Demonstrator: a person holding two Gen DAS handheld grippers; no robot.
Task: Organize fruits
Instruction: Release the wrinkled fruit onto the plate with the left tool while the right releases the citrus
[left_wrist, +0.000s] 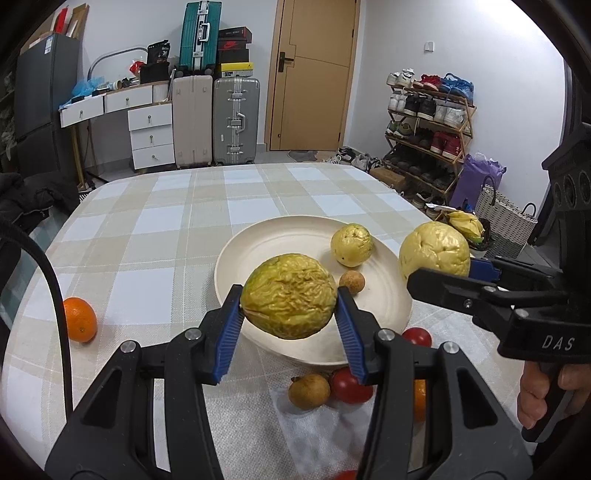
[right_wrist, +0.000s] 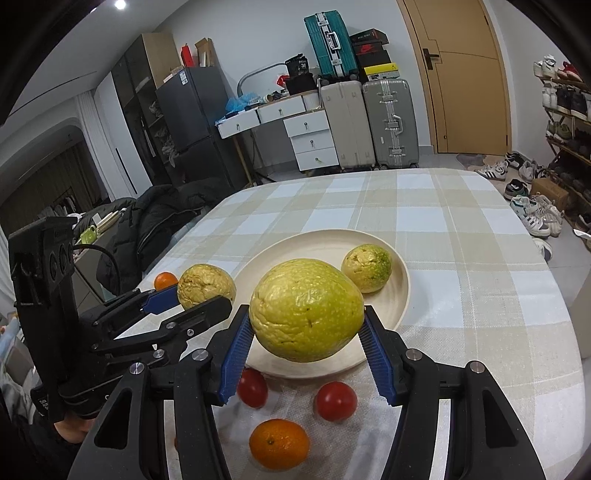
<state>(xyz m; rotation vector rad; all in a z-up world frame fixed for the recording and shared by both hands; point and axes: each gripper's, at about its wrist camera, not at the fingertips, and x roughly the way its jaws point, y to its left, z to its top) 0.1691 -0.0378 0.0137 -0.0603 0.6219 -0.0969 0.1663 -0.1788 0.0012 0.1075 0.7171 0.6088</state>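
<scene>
Yellow fruit (left_wrist: 290, 295) clamped in left hand-held gripper (left_wrist: 290, 301), bigger one (right_wrist: 306, 310) in right hand-held gripper (right_wrist: 308, 325); both held above plate (left_wrist: 258, 243) rim, likely for drop-off beside small fruit (left_wrist: 351, 244).

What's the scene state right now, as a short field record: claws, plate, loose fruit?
left claw: shut on a wrinkled yellow-green fruit, held above the plate's near rim
right claw: shut on a larger yellow-green fruit, also above the plate
plate: cream, holds one small yellow fruit and one small brown fruit
loose on tablecloth: two oranges, two tomatoes, a brown fruit
</scene>
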